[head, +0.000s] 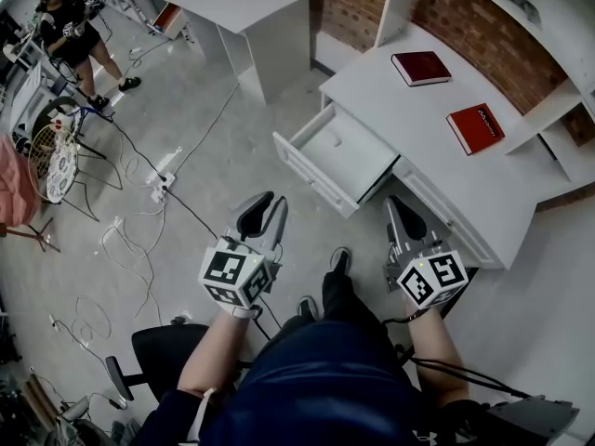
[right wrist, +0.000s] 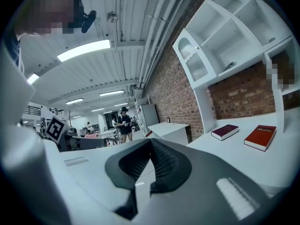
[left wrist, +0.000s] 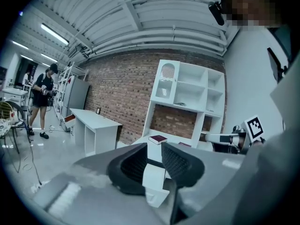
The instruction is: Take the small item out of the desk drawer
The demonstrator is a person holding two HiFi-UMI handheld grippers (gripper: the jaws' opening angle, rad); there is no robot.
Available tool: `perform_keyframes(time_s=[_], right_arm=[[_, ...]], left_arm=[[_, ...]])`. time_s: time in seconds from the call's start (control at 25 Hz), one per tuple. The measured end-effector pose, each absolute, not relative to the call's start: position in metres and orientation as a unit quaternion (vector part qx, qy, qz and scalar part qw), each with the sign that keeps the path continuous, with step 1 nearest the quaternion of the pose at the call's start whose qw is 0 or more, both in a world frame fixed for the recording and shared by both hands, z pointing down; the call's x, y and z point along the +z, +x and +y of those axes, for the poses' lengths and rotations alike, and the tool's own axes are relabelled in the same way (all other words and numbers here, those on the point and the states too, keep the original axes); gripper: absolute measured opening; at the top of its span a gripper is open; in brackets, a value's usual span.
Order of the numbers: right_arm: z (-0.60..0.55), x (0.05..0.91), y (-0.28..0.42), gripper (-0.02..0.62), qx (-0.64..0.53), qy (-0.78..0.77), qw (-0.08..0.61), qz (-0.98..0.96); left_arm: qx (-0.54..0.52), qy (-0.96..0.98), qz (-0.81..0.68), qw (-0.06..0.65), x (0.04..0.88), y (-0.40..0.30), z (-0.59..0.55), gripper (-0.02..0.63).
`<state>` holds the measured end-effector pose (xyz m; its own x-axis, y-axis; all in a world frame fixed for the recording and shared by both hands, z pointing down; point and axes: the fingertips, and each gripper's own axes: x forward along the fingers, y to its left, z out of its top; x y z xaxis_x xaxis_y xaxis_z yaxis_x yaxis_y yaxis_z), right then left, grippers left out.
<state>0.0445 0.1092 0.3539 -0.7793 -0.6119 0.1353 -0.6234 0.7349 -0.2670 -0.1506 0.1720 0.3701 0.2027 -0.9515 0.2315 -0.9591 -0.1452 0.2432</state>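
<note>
left gripper [head: 269,215]: held forward, jaws slightly apart | right gripper [head: 403,217]: held forward, jaws together

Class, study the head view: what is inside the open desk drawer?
The drawer shows only a bare white bottom; no small item is visible. Its rear part runs under the desk top and is hidden.

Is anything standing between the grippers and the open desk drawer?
Nothing visible does. The drawer is pulled out, and only open space separates it from the left gripper and the right gripper. No small item can be made out inside it.
</note>
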Motion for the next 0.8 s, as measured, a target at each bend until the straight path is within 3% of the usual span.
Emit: perform_keyframes(time_s=[0.8], right_arm=[[-0.058, 0.387, 0.016, 0.003, 0.200, 0.273, 0.028, -0.940]], left_arm=[[0.055, 0.727, -0.662, 0.173, 0.398, -0.168, 0.017, 0.103]])
